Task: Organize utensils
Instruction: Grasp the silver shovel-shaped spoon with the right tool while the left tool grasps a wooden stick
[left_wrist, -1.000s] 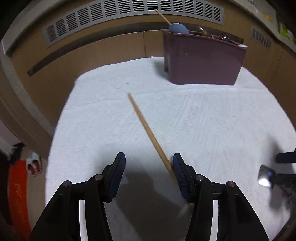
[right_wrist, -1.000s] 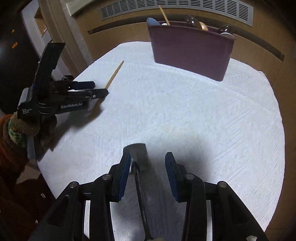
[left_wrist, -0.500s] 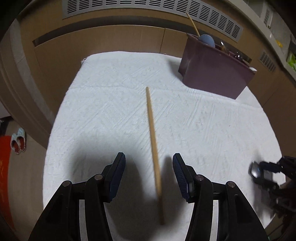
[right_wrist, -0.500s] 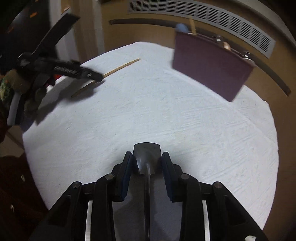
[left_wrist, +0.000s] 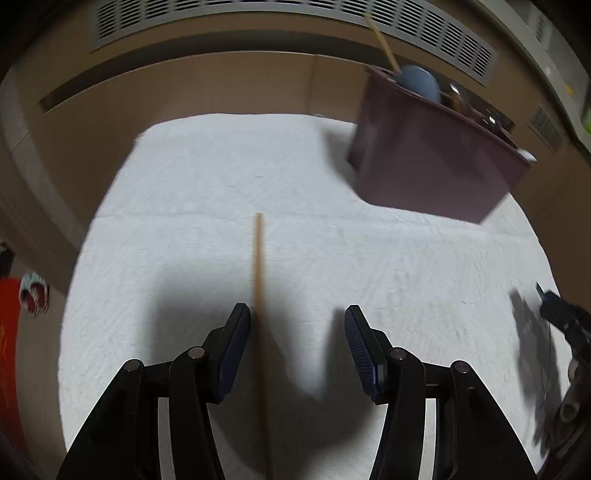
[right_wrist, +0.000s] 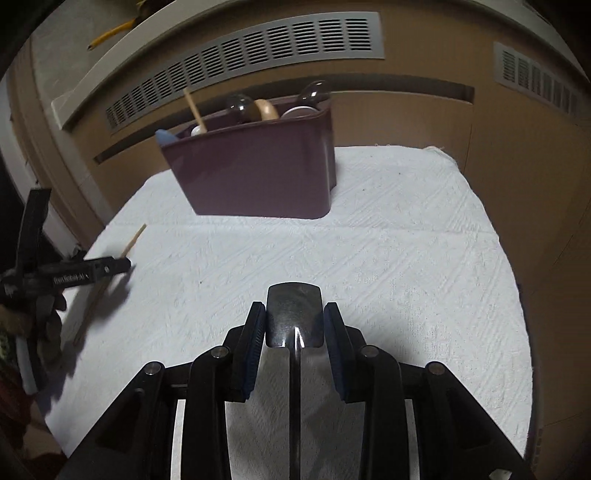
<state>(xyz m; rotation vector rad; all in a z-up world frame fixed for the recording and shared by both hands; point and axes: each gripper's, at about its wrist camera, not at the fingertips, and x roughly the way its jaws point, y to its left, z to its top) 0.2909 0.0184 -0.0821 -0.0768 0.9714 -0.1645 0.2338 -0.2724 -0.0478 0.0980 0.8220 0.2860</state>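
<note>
Dim indoor light, warm cast on wood panels (left_wrist: 221, 85). White towel (left_wrist: 332, 266) brightest area in both views, weave texture sharp near centre. Soft dark shadows under left gripper (left_wrist: 295, 350) fingers and behind maroon utensil caddy (right_wrist: 258, 173). Left wrist view motion-blurred: caddy edges and wooden chopstick (left_wrist: 258, 266) smeared. Right wrist view sharper; glare streaks on metal spatula blade (right_wrist: 293, 314). Strong fisheye bending, black vignette at corners.

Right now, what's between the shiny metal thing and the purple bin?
Only bare white cloth between the metal utensil and the purple bin, seen in the right wrist view.
</note>
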